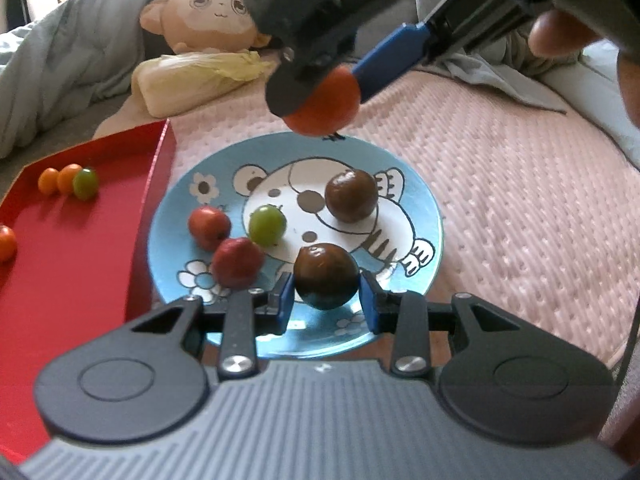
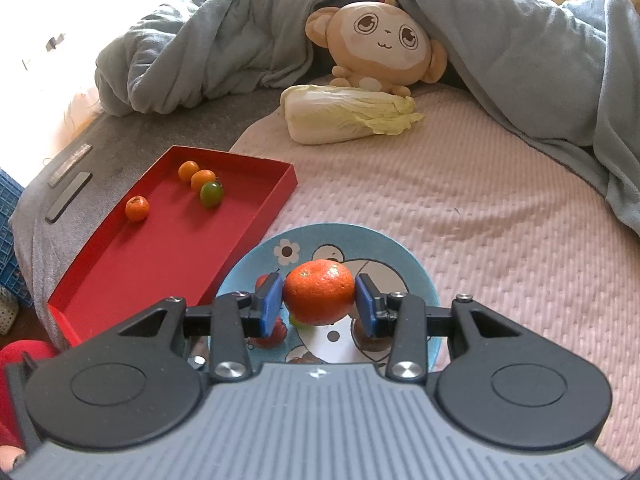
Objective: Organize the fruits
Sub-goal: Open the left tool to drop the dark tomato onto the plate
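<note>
- Two hand-held tongs work over a bed: a pink textured mat (image 2: 460,208) covers most of it, with a grey sheet (image 2: 160,136) bare toward ten o'clock of the right wrist view.
- A rumpled blue-grey duvet (image 2: 208,52) banks along the far side from nine to three o'clock; bright window light washes out the upper left corner.
- A tan monkey plush (image 2: 384,44) peeks out from under the duvet at twelve o'clock, with a napa cabbage (image 2: 344,114) lying just in front of it on the mat.
- On the mat sits a blue cartoon plate (image 1: 424,208); its nine o'clock edge is just beside a red tray (image 2: 152,248), whether touching I cannot tell.
- The tray holds three small orange fruits (image 2: 137,208) and one green one (image 2: 211,194), well apart from the plate.
- Right gripper (image 2: 319,300): its blue pads are narrowed onto a tangerine (image 2: 319,298), which hangs above the plate; in the left wrist view it hovers at the plate's twelve o'clock rim.
- Left gripper (image 1: 327,294): narrow, with a dark brown round fruit (image 1: 326,276) between the pads at the plate's six o'clock; a gap shows on each side, so the pads do not seem to press on it.
- Also on the plate: a second brown fruit (image 1: 351,196) near centre, a green fruit (image 1: 267,225), and two red fruits (image 1: 209,227) toward eight o'clock.
- Two dark flat bars (image 2: 70,184) lie on the grey sheet at nine o'clock of the tray, near a blue crate (image 2: 10,216) at the bed's edge.
</note>
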`<act>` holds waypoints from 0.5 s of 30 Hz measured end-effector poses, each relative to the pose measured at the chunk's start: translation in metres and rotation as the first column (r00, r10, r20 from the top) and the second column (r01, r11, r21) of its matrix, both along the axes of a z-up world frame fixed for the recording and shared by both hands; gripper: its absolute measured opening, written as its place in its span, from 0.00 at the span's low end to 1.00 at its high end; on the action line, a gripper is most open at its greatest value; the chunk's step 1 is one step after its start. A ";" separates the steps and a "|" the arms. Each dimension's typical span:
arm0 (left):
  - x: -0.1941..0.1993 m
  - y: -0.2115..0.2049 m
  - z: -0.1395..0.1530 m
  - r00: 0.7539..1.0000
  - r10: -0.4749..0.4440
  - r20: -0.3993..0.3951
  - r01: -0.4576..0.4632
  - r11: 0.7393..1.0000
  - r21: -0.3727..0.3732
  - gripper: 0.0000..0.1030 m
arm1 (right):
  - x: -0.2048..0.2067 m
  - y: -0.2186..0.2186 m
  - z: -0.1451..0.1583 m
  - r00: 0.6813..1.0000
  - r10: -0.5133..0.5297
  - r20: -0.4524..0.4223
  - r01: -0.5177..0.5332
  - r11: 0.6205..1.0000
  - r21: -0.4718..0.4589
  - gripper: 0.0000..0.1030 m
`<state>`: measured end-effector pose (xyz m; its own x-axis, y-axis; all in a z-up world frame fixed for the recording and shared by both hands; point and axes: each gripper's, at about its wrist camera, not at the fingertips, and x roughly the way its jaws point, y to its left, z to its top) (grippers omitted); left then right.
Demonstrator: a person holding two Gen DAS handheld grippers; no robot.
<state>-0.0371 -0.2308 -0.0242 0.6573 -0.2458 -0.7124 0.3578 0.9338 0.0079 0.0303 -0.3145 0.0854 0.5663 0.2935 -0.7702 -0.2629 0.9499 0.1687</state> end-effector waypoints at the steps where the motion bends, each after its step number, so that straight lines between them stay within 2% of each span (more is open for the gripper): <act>1: 0.001 -0.002 -0.001 1.000 -0.002 -0.002 0.002 1.000 0.002 0.37 | 0.000 0.000 0.000 1.000 0.000 0.001 0.000 1.000 0.001 0.44; 15: 0.002 -0.008 -0.003 1.000 -0.021 0.001 0.021 1.000 0.019 0.38 | 0.002 0.001 -0.001 1.000 0.000 0.000 0.000 1.000 0.000 0.44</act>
<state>-0.0349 -0.2391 -0.0277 0.6533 -0.2457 -0.7162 0.3770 0.9259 0.0263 0.0320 -0.3134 0.0844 0.5659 0.2940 -0.7703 -0.2633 0.9498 0.1692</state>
